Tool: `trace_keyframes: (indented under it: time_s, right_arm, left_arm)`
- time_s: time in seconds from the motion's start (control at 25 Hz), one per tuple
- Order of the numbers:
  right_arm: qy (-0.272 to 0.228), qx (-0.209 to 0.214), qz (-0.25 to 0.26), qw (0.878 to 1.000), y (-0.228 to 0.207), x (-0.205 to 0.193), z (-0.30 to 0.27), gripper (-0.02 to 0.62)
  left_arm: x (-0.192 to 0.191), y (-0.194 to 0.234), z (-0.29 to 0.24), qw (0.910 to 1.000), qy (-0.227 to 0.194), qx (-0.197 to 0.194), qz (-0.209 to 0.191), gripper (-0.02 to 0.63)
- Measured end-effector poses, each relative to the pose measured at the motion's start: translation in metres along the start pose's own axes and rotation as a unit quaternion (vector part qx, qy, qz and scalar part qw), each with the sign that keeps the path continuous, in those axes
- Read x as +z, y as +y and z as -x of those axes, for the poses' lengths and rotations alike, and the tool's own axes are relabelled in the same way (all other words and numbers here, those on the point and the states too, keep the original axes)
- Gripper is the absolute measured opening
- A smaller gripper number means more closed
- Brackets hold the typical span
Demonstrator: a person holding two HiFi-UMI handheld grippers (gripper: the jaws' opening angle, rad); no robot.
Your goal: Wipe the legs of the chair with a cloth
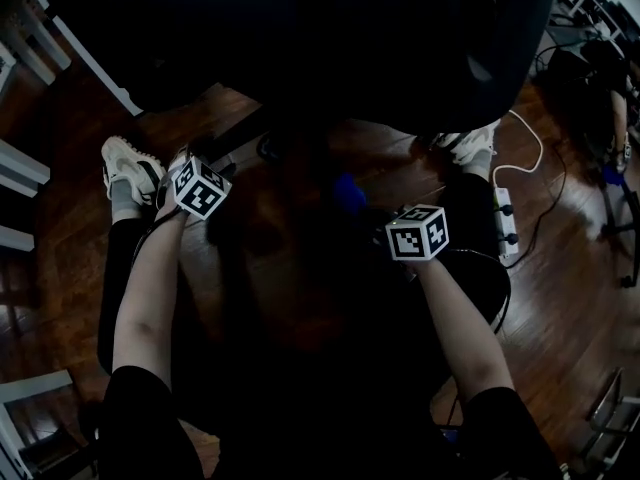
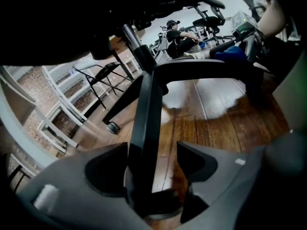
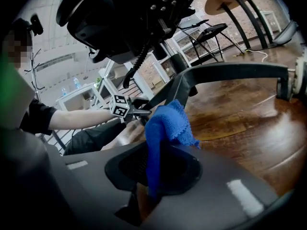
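blue cloth [image 3: 165, 128] in right gripper [image 3: 149, 183]

Both arms are reaching down in front, one gripper gaping and one clamping

The left forearm [image 1: 148, 288] is stretching out bare from a short black sleeve. Its left gripper [image 2: 152, 159] is angling downward with the jaws standing wide apart. They're straddling a chair leg [image 2: 144, 123] and the right-hand pad isn't pressing on it. The right forearm [image 1: 462, 320] is reaching in from the other side, also bare below a black sleeve. Its right gripper [image 3: 152, 176] is tilting down more gently, with the jaws pinching together on a cloth [image 3: 165, 126]. From the head view, both hands are sitting pretty close together, with the left one a bit further forward.
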State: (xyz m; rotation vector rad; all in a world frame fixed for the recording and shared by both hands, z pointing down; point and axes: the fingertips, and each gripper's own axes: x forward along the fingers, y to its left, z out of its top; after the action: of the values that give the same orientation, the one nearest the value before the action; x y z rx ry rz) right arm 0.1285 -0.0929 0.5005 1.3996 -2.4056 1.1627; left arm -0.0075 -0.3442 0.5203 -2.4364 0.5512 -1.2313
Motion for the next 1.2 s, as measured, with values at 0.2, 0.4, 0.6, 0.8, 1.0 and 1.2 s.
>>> trace_keyframes:
  time_s: [0.2, 0.4, 0.6, 0.8, 1.0, 1.2]
  right_arm:
    - [-0.019, 0.032, -0.004, 0.999, 0.019, 0.006, -0.028, 0.075]
    - [-0.032, 0.043, 0.009, 0.999, 0.041, 0.01, -0.062, 0.075]
    - [-0.03, 0.054, 0.019, 0.998, 0.067, 0.018, -0.101, 0.075]
    - [-0.002, 0.042, 0.017, 0.999, 0.066, 0.017, -0.135, 0.072]
    - [-0.001, 0.032, 0.027, 0.999, 0.051, 0.03, -0.14, 0.075]
    - [-0.065, -0.049, -0.009, 0.997, -0.001, 0.082, -0.142, 0.075]
  left_arm:
    - [-0.009, -0.042, 0.048, 0.9944, -0.047, 0.001, 0.094, 0.305]
    - [0.022, -0.113, 0.094, 0.9469, -0.13, -0.1, 0.276, 0.307]
    - [0.039, -0.14, 0.112, 0.9398, -0.138, -0.103, 0.295, 0.321]
    - [0.019, -0.124, 0.099, 0.9444, -0.099, -0.072, 0.305, 0.324]
    - [0.003, -0.115, 0.101, 0.9487, -0.074, -0.058, 0.302, 0.324]
    - [-0.012, -0.112, 0.095, 0.9481, -0.045, -0.045, 0.311, 0.318]
